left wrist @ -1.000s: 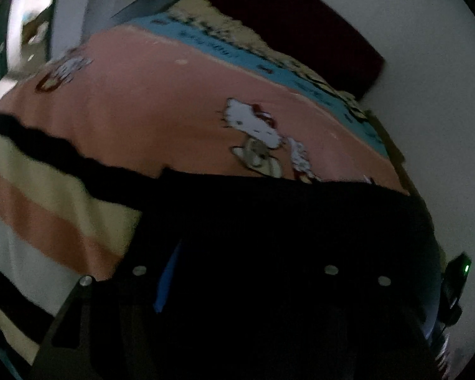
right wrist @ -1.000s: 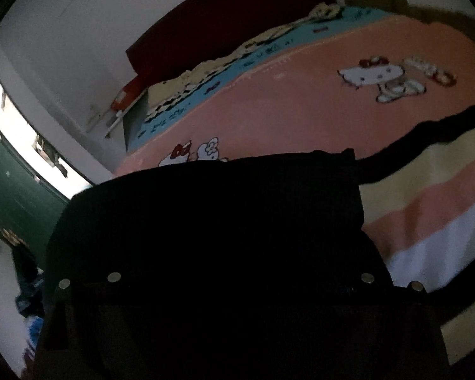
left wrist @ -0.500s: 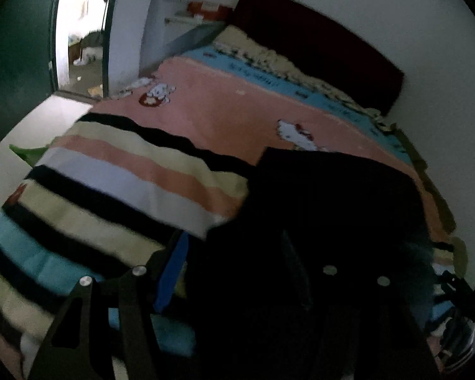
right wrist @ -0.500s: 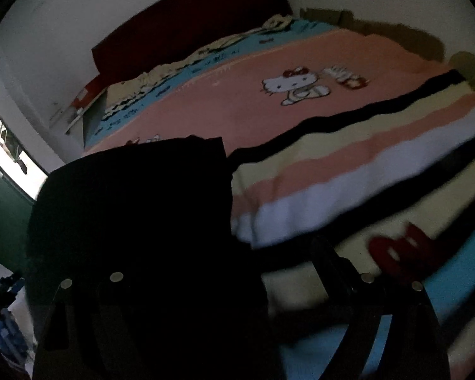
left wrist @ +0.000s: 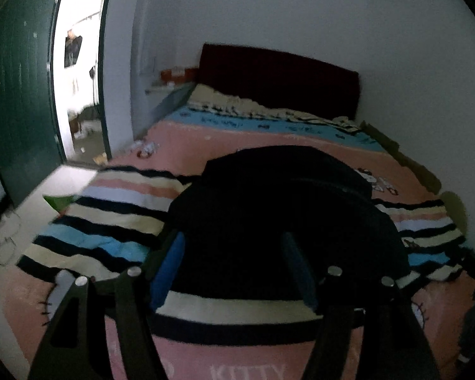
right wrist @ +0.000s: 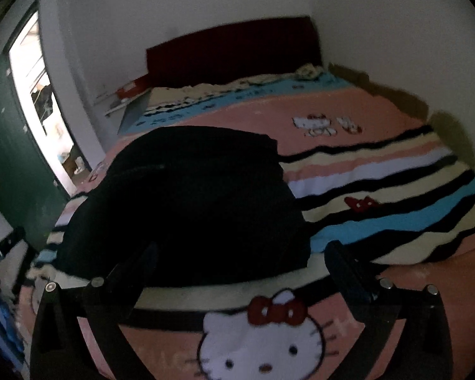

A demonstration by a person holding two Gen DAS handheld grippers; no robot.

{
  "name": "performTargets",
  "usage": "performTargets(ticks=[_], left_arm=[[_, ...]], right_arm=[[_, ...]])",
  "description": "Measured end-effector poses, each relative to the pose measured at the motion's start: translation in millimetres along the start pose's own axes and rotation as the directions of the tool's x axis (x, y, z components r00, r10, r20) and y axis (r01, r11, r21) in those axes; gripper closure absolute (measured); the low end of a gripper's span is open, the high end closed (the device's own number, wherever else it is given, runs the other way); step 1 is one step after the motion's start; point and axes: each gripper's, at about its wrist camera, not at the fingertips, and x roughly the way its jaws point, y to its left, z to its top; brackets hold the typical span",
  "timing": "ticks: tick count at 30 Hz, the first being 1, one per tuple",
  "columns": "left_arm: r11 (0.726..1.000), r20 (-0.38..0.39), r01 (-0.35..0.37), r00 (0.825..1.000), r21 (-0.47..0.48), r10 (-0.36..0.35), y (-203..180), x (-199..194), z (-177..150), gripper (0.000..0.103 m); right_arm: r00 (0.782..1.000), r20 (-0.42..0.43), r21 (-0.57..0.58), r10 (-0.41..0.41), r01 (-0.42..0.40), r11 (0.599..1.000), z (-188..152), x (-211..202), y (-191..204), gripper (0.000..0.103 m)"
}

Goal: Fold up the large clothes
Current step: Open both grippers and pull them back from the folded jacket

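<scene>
A large black garment (left wrist: pixel 285 212) lies folded in a heap on the striped part of the bed's pink blanket (left wrist: pixel 117 221). It also shows in the right wrist view (right wrist: pixel 186 202), left of centre. My left gripper (left wrist: pixel 234 266) is open and empty, its fingers just in front of the garment's near edge. My right gripper (right wrist: pixel 243 266) is open and empty too, held over the blanket's near edge, its left finger (right wrist: pixel 142 262) against the garment's dark edge.
The bed fills most of both views, with a dark red headboard (left wrist: pixel 278 79) against the white wall. An open doorway (left wrist: pixel 79 72) and a green door (left wrist: pixel 15 101) are to the left. A Hello Kitty print (right wrist: pixel 262 342) lies under my right gripper.
Both grippers have let go of the black garment and pulled back toward the bed's foot. The garment now lies on the blanket, and both pairs of fingers stand apart.
</scene>
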Motion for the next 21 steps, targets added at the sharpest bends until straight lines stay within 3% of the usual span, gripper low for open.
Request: performTargets(ticks=[2, 10, 21], left_arm=[[0.999, 0.03, -0.023, 0.999, 0.023, 0.023, -10, -17, -3, 0.032], [0.994, 0.12, -0.093, 0.989, 0.064, 0.085, -33, -68, -12, 0.032], [0.973, 0.192, -0.205, 0.964, 0.103, 0.183, -47, -105, -25, 0.032]], right_arm=[[0.999, 0.037, -0.036, -0.012, 0.013, 0.999, -7, -20, 11, 0.0], [0.987, 0.154, -0.107, -0.044, 0.061, 0.992, -26, -76, 37, 0.0], [0.971, 0.232, -0.162, -0.058, 0.097, 0.982, -45, -112, 49, 0.001]])
